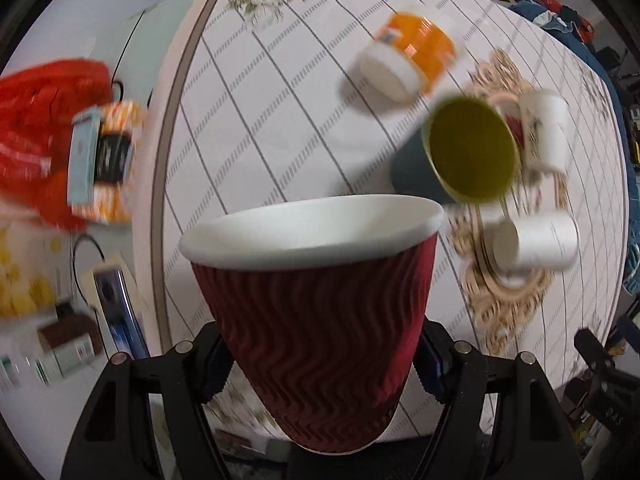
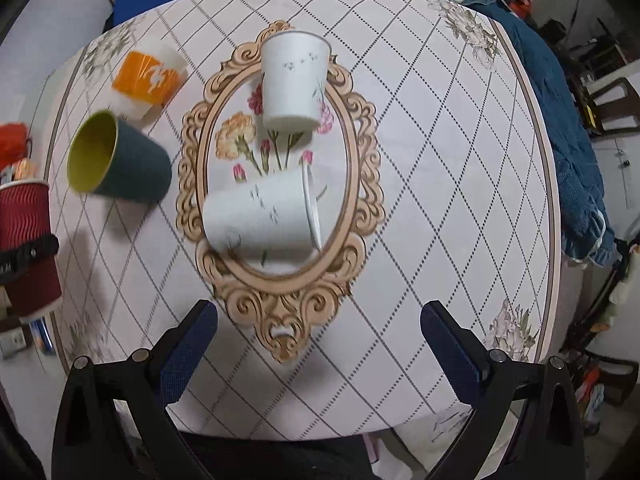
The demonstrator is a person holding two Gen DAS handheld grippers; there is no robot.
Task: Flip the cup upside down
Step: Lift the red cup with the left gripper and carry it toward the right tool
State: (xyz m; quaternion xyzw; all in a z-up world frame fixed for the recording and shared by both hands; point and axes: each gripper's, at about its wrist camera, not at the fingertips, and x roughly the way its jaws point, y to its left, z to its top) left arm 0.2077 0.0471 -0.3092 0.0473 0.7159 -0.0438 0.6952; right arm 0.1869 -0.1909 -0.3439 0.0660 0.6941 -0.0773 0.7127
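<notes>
The left gripper (image 1: 320, 364) clamps the red ripple-walled paper cup (image 1: 316, 320) low on its body, mouth up, off the table (image 2: 440, 160) edge left of the dark green cup (image 2: 120, 160); the right gripper (image 2: 318, 344) hangs open, holding nothing; the cup looks light, crushable and grippy, so a gentle mid-wall hold seems safest.

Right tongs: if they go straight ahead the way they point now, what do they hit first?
Most likely the white paper cup lying on its side, centred ahead of the open right tongs on the patterned tablecloth. Depth is unclear; a steeper line would meet the cloth first.
</notes>
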